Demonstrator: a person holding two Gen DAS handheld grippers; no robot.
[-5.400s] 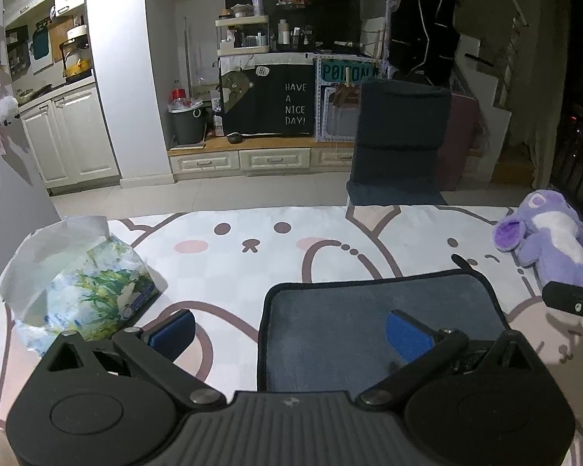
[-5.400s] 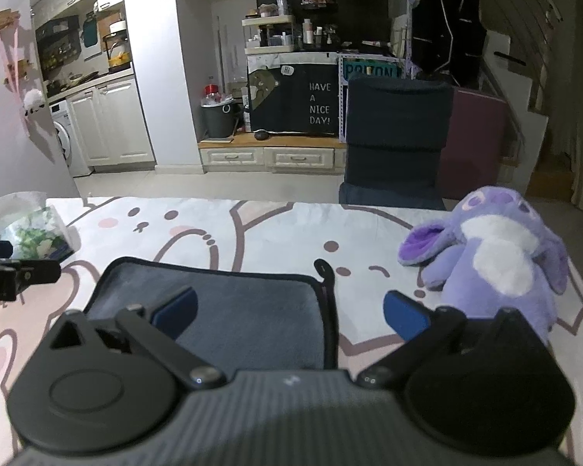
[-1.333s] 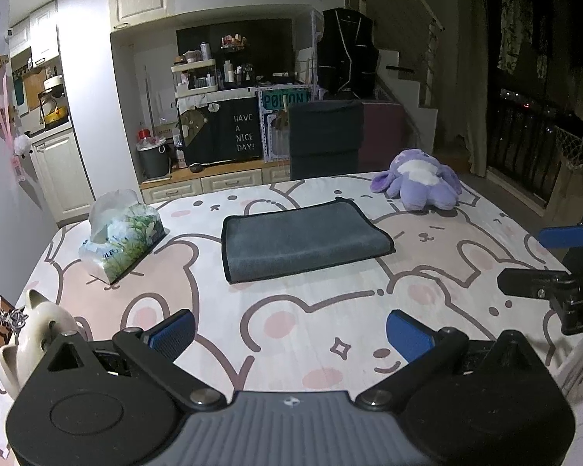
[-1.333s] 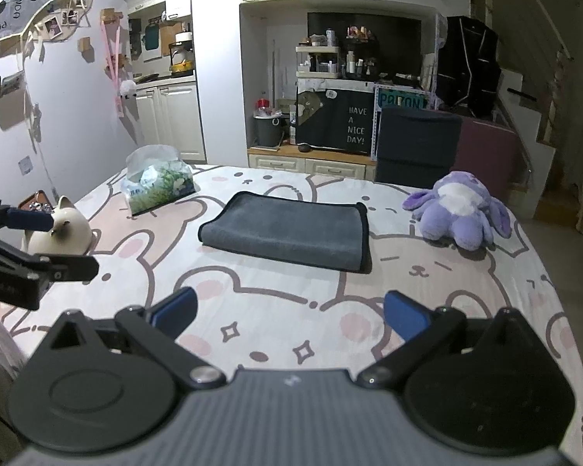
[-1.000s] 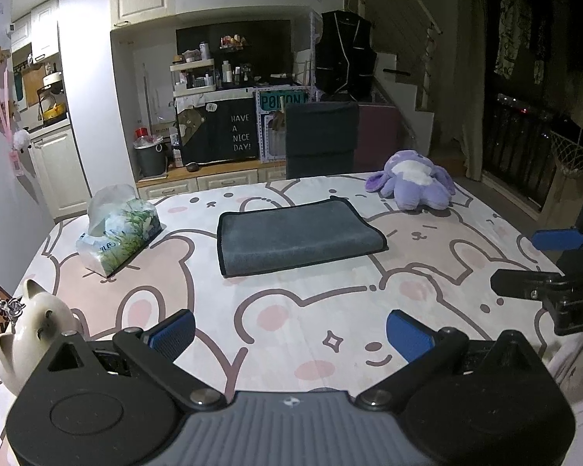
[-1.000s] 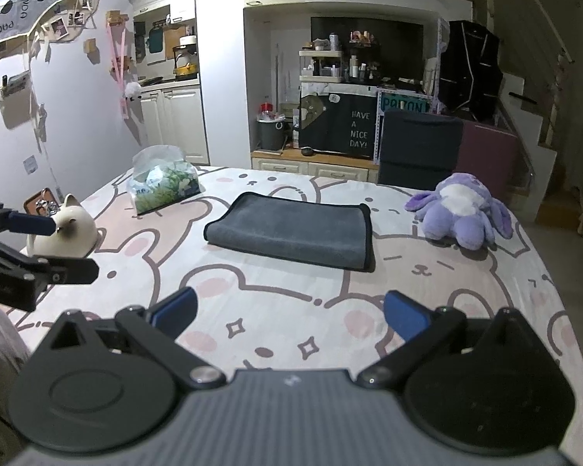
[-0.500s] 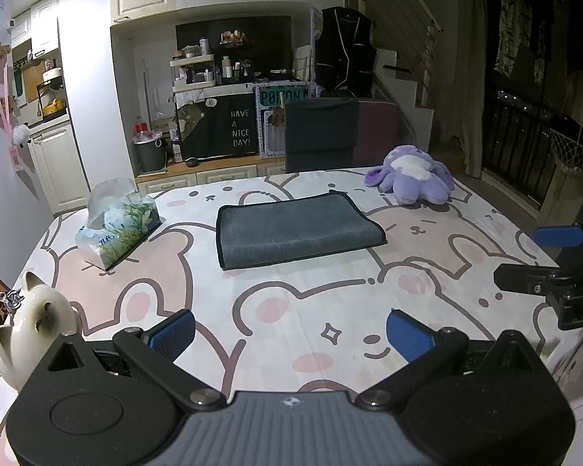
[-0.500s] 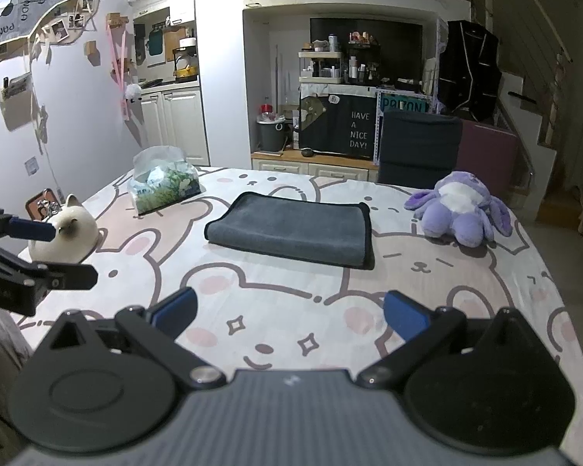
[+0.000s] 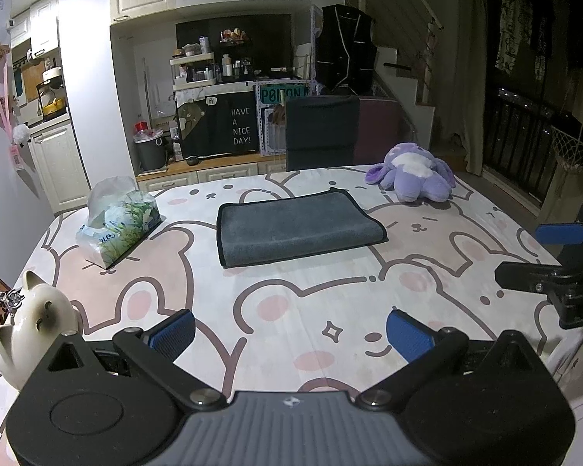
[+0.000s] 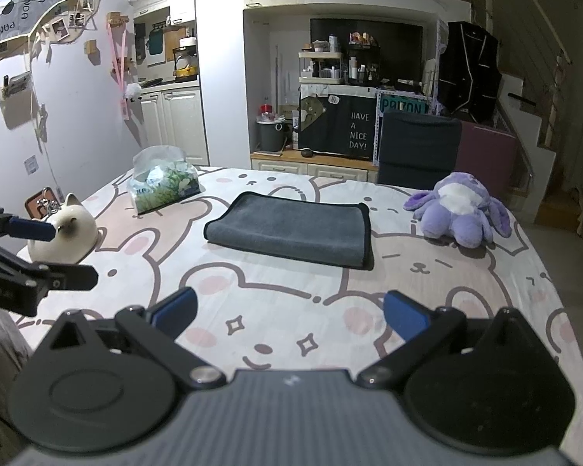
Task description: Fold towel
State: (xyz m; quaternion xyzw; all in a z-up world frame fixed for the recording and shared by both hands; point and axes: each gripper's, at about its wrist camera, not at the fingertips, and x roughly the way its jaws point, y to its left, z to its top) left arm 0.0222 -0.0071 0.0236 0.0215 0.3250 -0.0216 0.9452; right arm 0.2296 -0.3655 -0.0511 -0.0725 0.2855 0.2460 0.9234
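Towel [image 9: 297, 229] is lying folded mid-table, between tissue pack [image 9: 118, 225] and purple plush [image 9: 414, 178]. Left gripper [image 9: 289, 332] and right gripper [image 10: 287, 312], jaws spread empty, are now hanging far back, suggesting folding is finished.

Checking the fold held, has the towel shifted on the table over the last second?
No. The towel sits between tissue pack and purple plush, as before.

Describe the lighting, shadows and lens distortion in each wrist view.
Left wrist view: dim and bluish, the right side by the stairs nearly black; the folded dark grey towel stays sharp, and the fisheye bows the cartoon-print tablecloth. Right wrist view: a ceiling lamp glares at top left, the white wall is brightest, and the purple plush toy casts a soft shadow.
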